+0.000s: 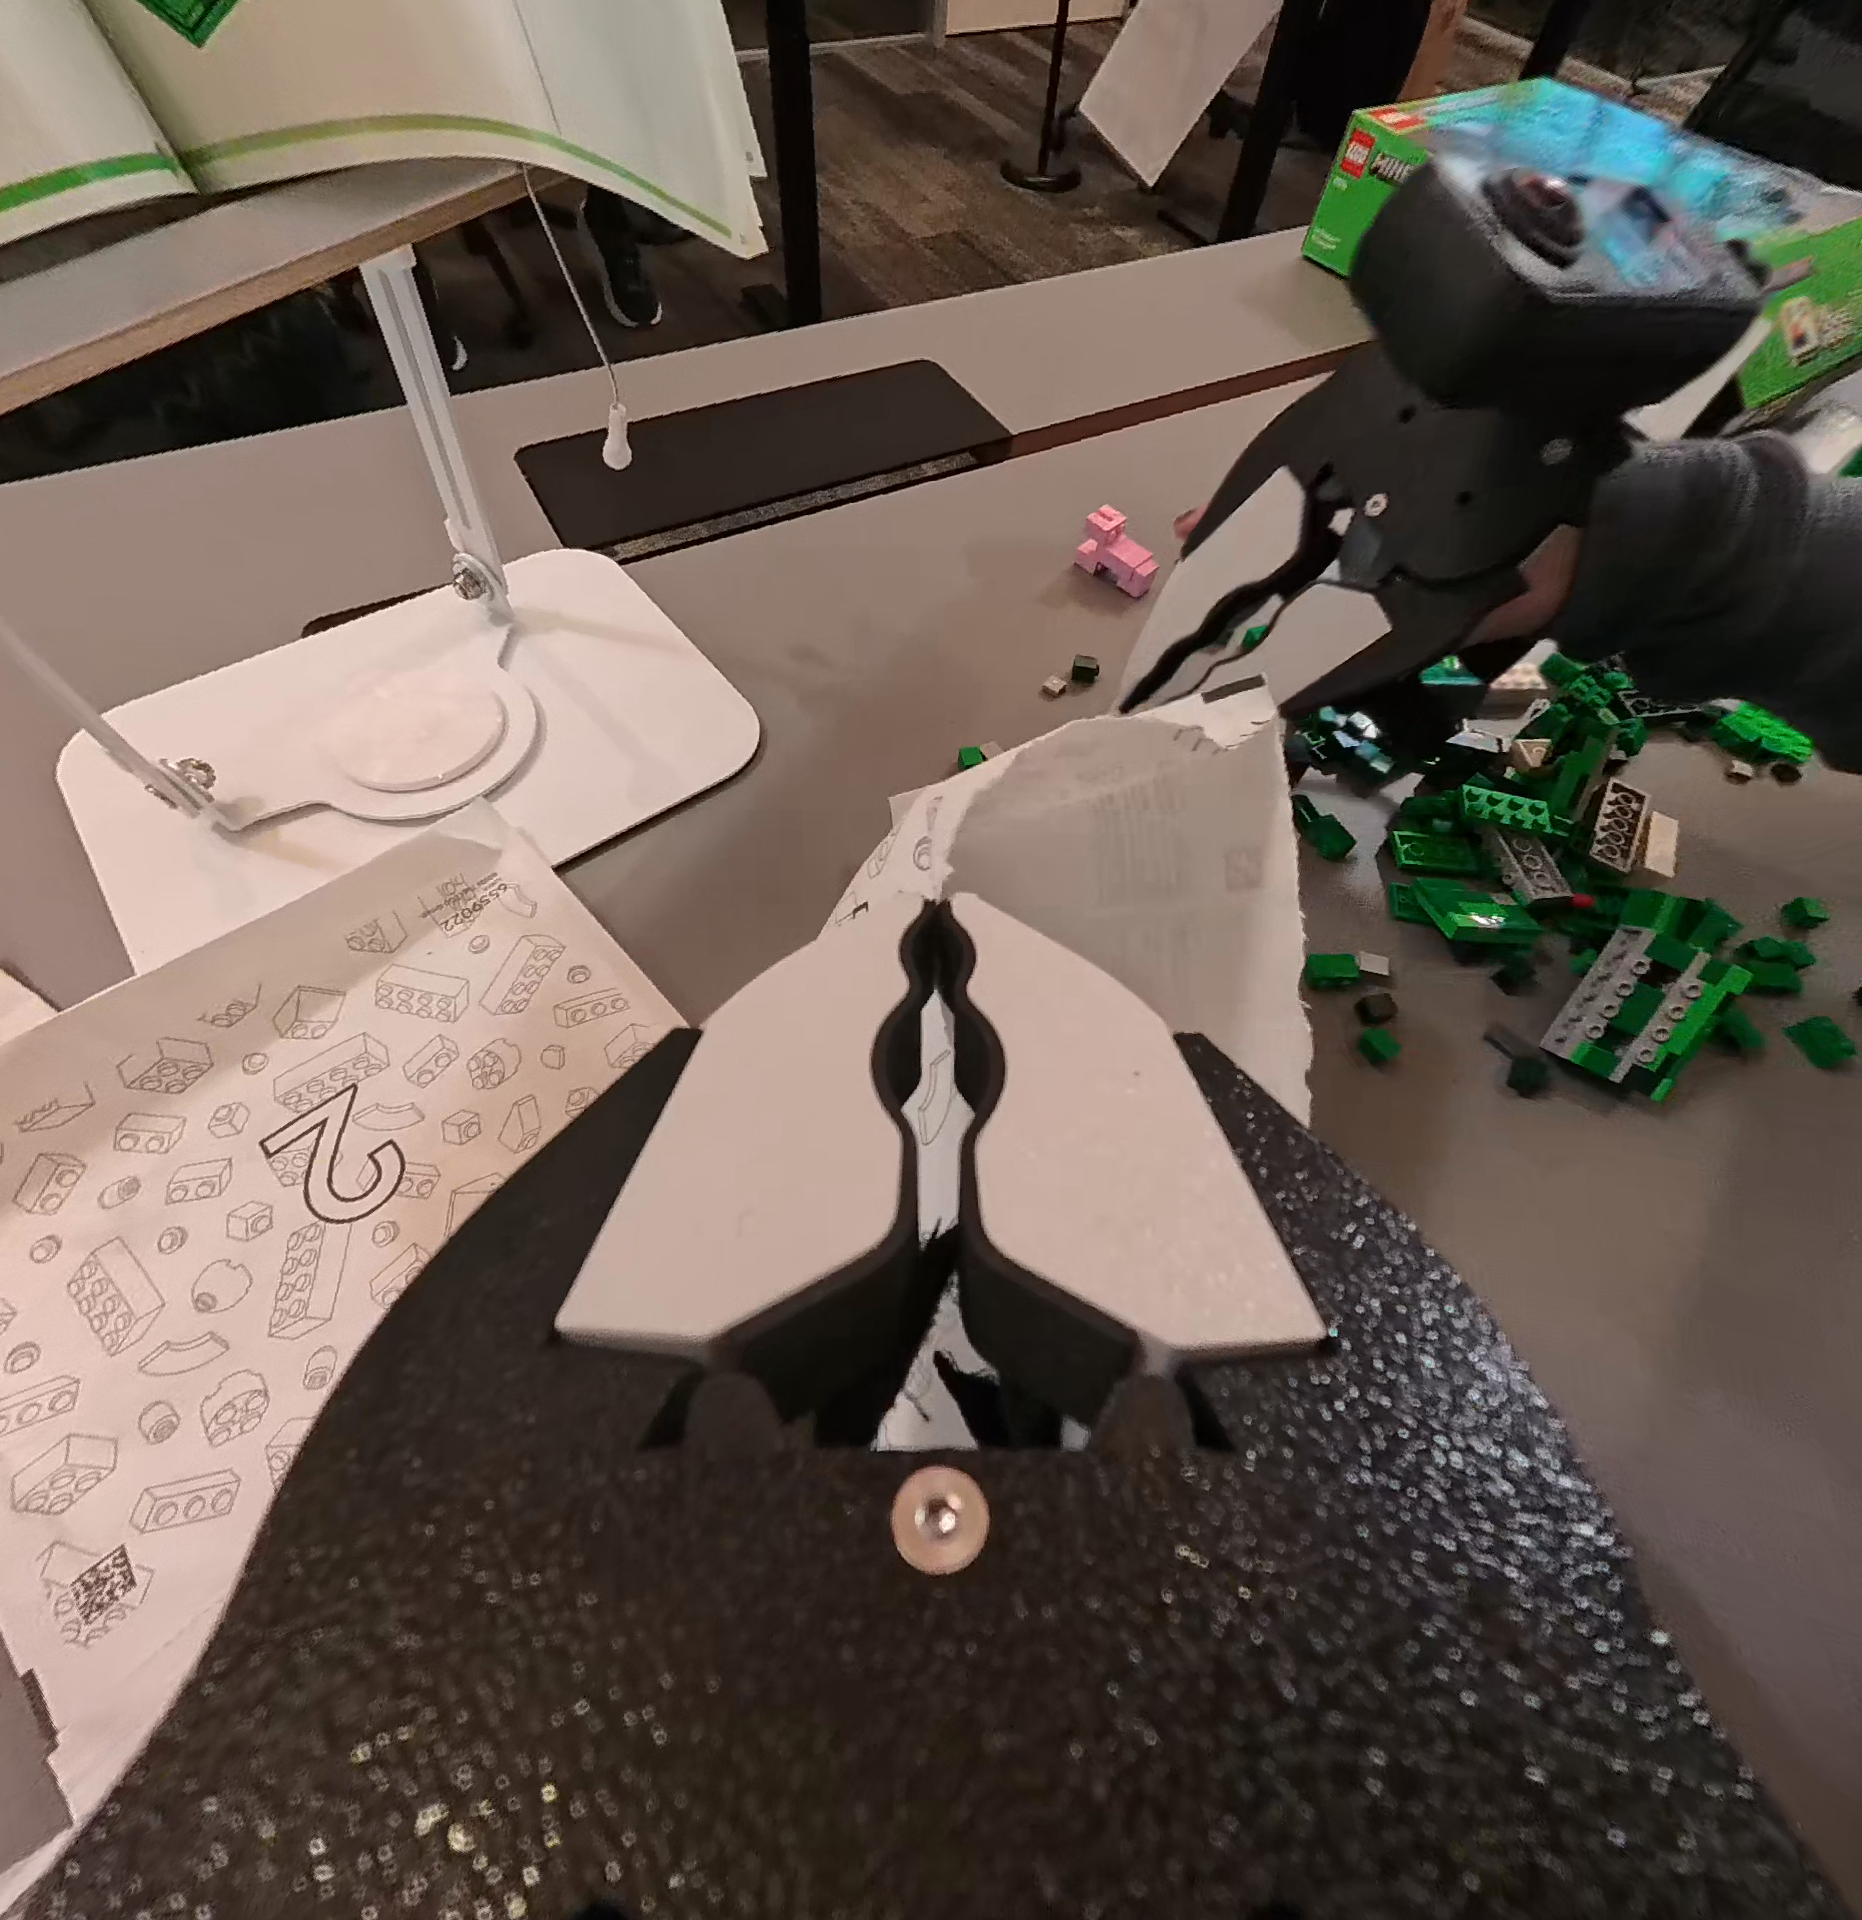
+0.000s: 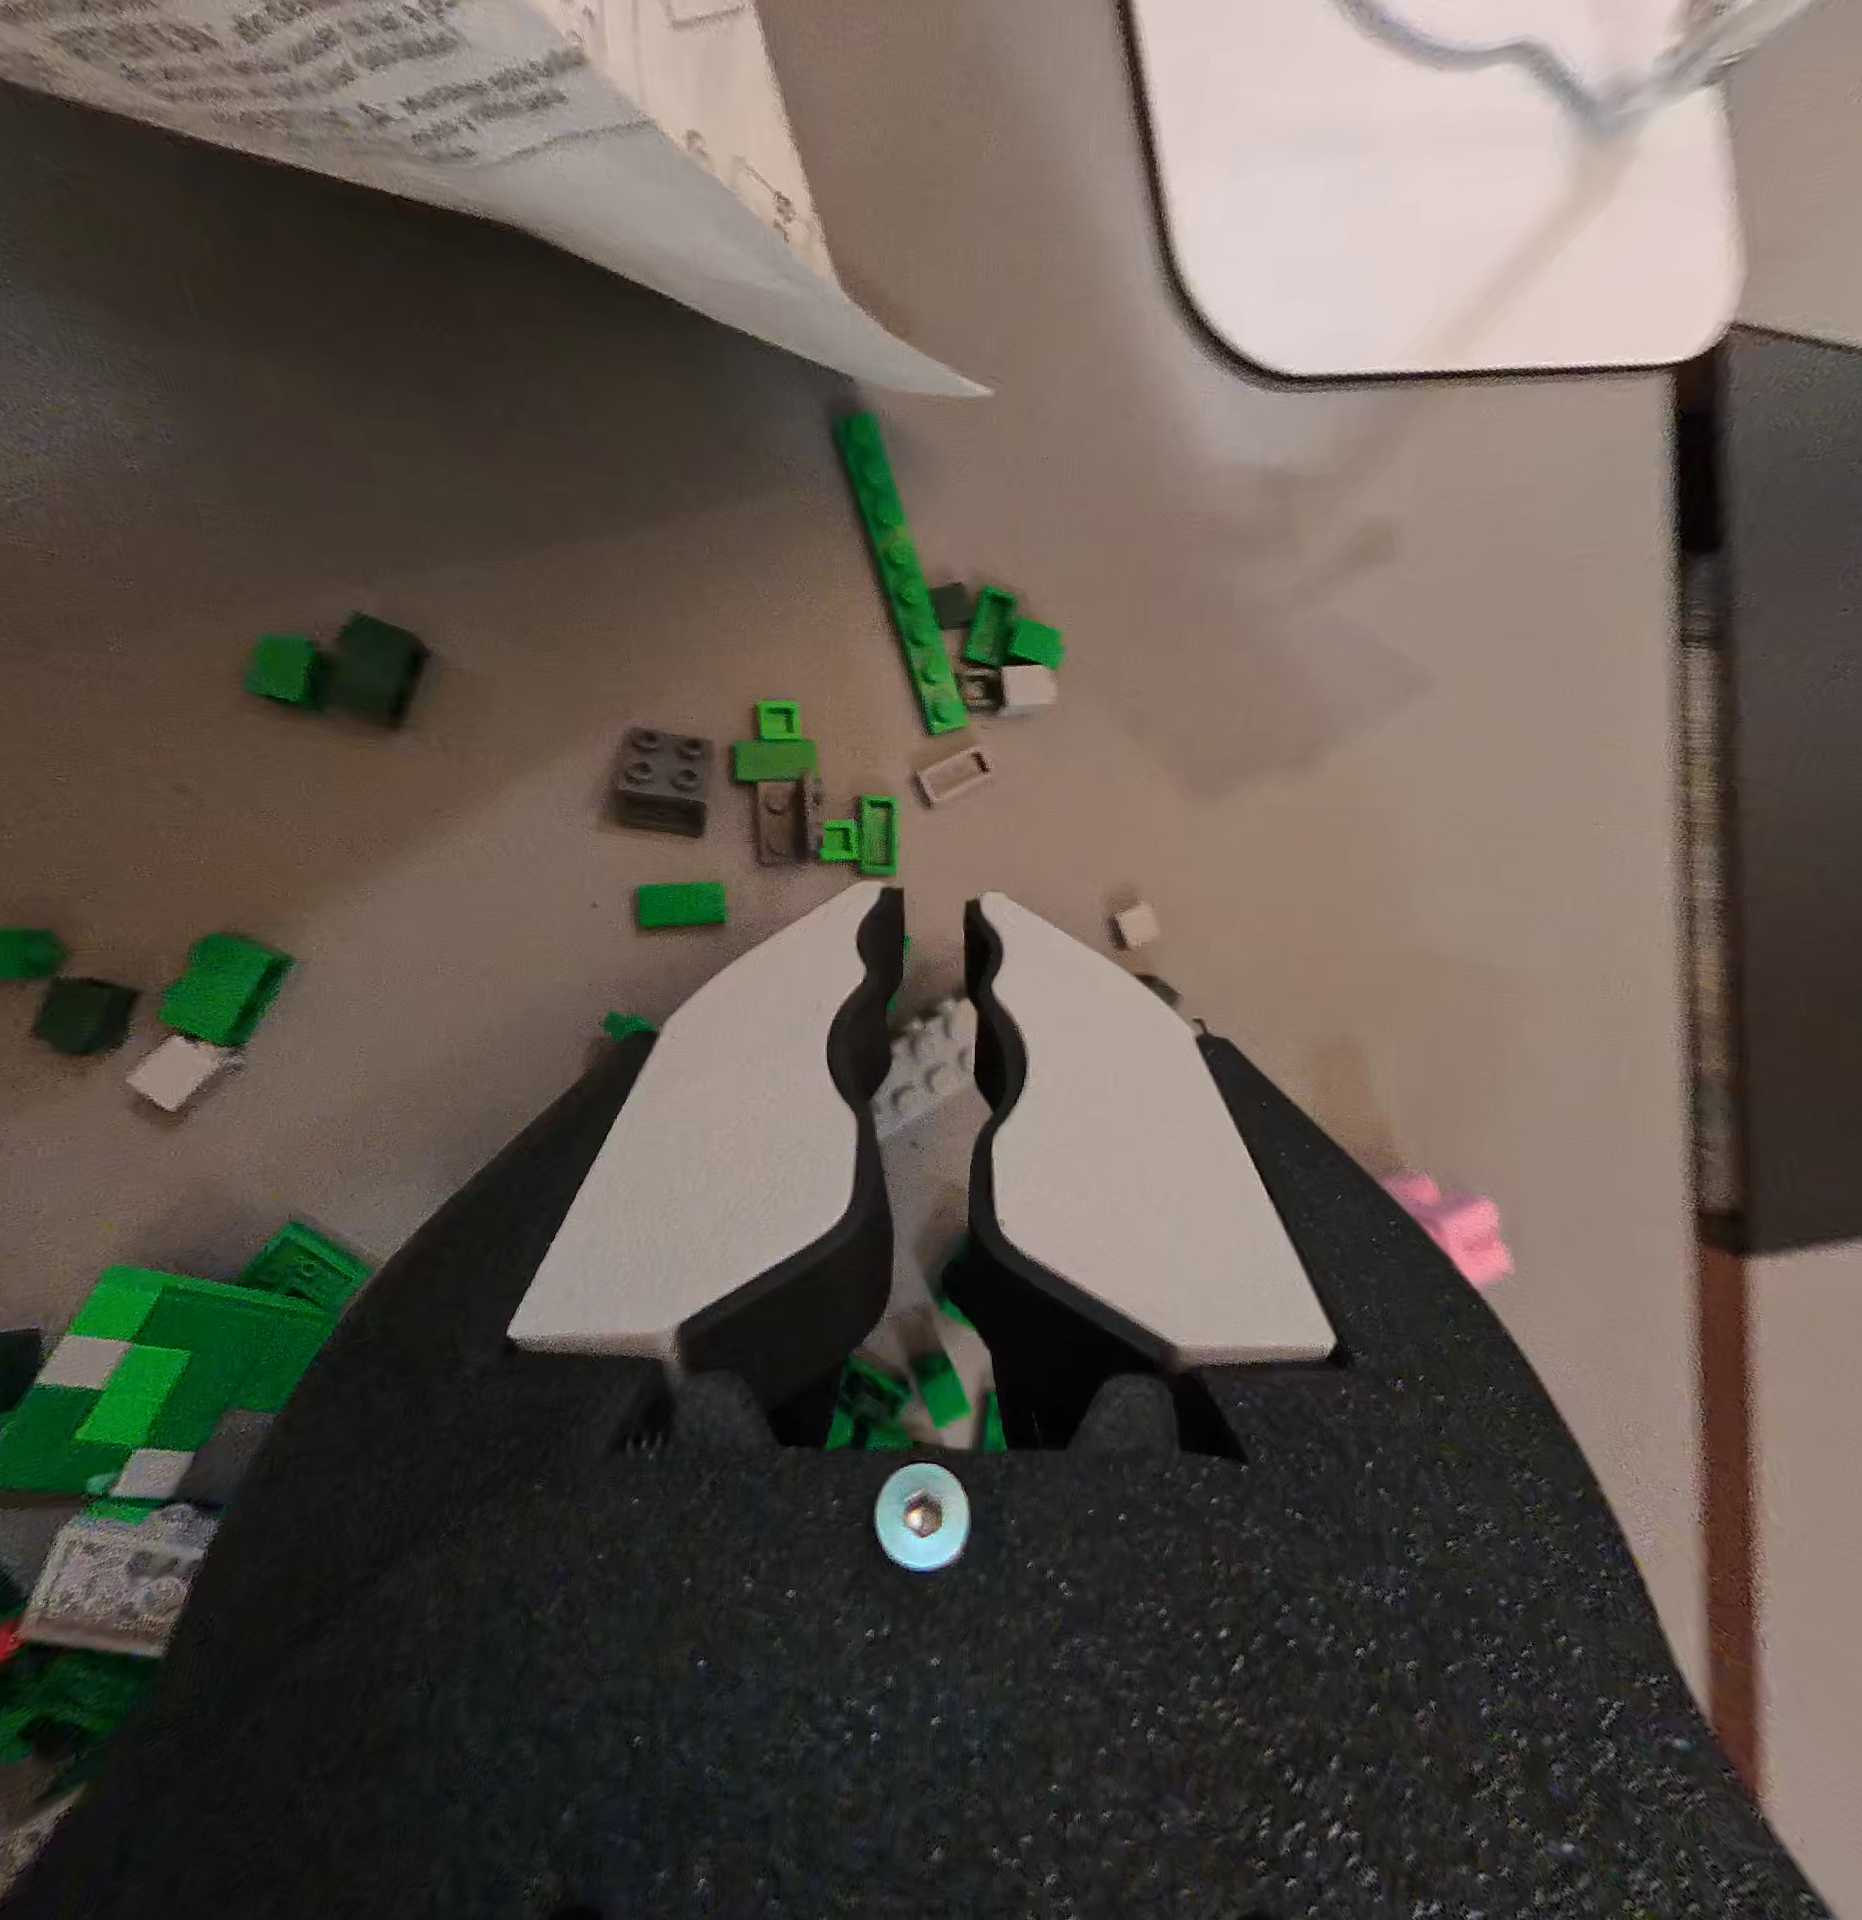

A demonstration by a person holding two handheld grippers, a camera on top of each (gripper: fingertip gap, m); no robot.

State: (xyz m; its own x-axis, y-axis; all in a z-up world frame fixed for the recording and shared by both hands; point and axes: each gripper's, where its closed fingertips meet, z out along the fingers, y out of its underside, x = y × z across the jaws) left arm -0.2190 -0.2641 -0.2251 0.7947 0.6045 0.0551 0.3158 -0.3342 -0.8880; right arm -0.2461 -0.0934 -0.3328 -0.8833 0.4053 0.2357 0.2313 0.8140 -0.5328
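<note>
Torn white paper bag (image 1: 1124, 862) pinched upright, left claw (image 1: 937, 914)

Looks like an office or a lab room set up for building toy bricks. Grey worktop (image 1: 906, 644) with a dark cable flap (image 1: 761, 447) set into it, a second desk behind on black legs, and a dark wood-pattern floor (image 1: 906, 104) beyond. On the worktop, a white stand (image 1: 615, 665) carrying an open instruction booklet (image 1: 366, 94), a green toy box (image 1: 1820, 343), printed paper bags (image 1: 283, 1091) and a loose heap of green and grey bricks (image 1: 1592, 914).
</note>
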